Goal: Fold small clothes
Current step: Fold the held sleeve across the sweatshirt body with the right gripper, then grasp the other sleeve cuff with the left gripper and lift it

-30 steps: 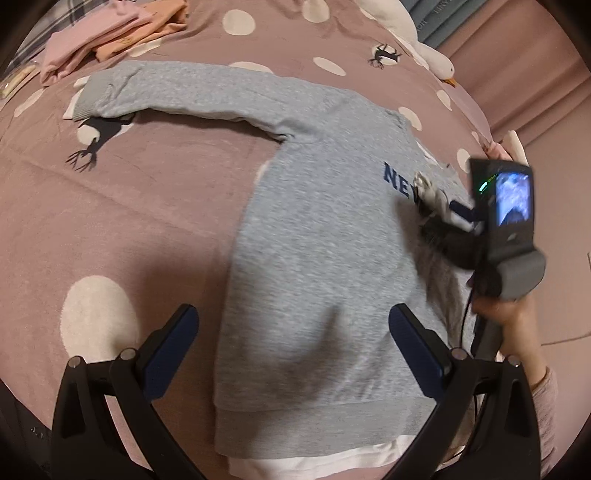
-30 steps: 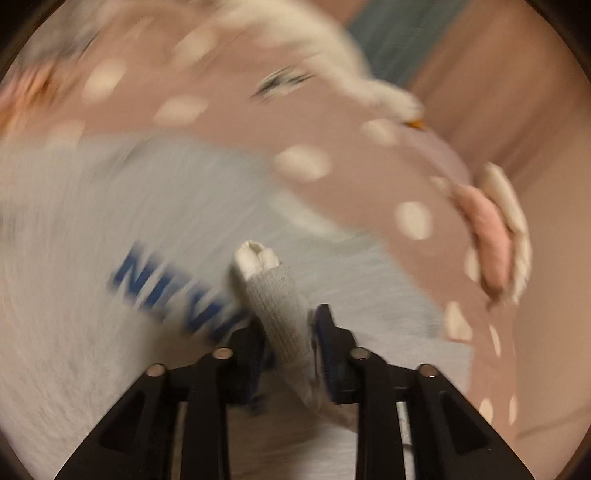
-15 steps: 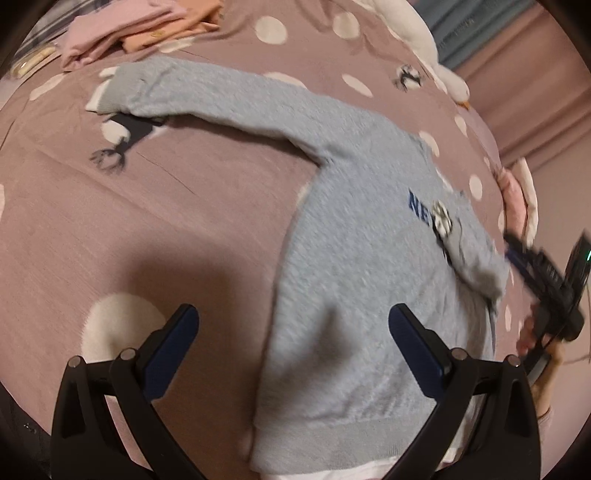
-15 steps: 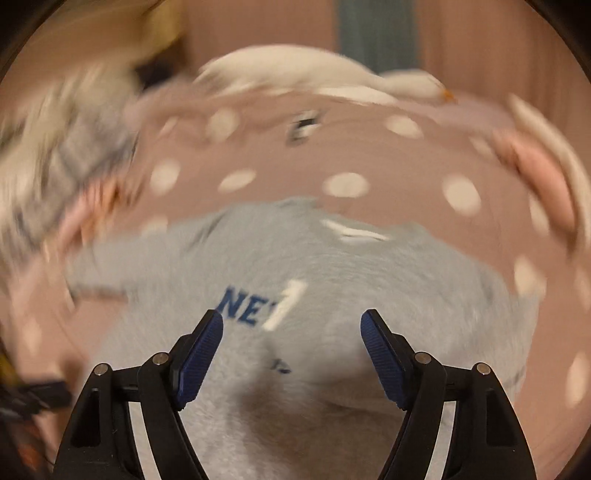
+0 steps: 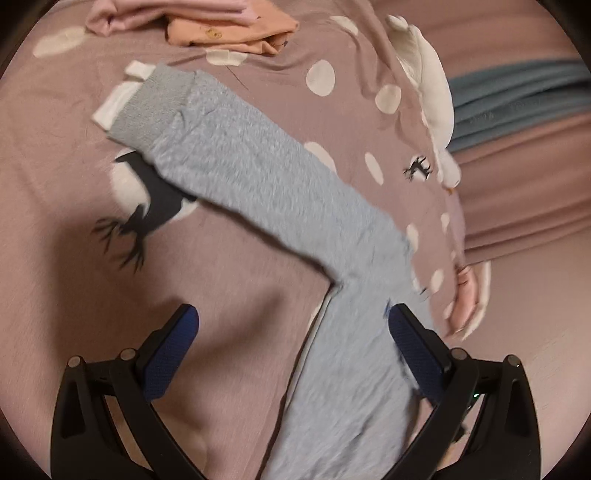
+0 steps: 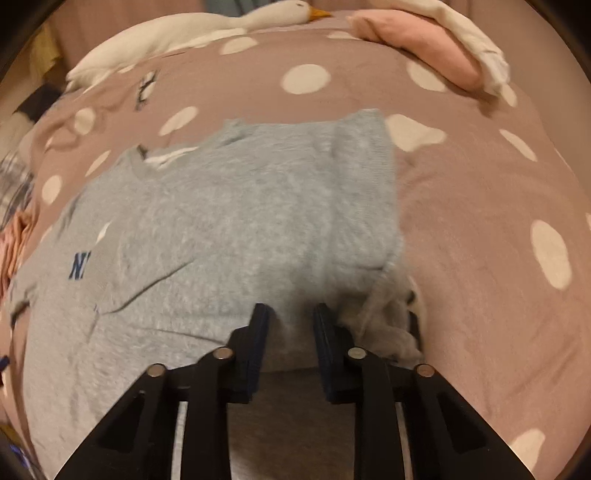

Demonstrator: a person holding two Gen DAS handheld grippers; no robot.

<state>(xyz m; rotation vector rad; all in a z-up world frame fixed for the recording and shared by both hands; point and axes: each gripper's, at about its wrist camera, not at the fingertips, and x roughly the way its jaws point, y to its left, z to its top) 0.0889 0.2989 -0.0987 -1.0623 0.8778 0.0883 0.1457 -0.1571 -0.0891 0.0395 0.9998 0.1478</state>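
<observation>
A grey sweatshirt (image 6: 229,229) is being shown lying flat on a pink bedspread (image 6: 480,229) with white dots and dark deer prints. In the right wrist view one sleeve is seen folded in over the chest, covering most of the blue lettering (image 6: 78,266); its cuff and white lining are being seen bunched at the garment's right edge, just beside the right gripper (image 6: 291,314). That gripper's jaws are closing and are being seen narrow, with a small gap left between the pads; grey fabric is seen in and below that gap, but whether it is being pinched cannot be told.

In the left wrist view the other sleeve (image 5: 258,177) is being shown stretched out across the bedspread, up and left, with its ribbed cuff (image 5: 147,107) and white inner cuff at the far end, over a deer print (image 5: 147,206). The left gripper (image 5: 291,343) is being held wide open above the sweatshirt near the armpit, with nothing gripped; fabric is seen beneath the right pad.

Folded pink and orange clothes (image 5: 221,22) are being seen beyond the cuff. A white goose plush (image 6: 192,29) is being seen along the far edge of the bed, and a pink cushion (image 6: 417,51) at the corner.
</observation>
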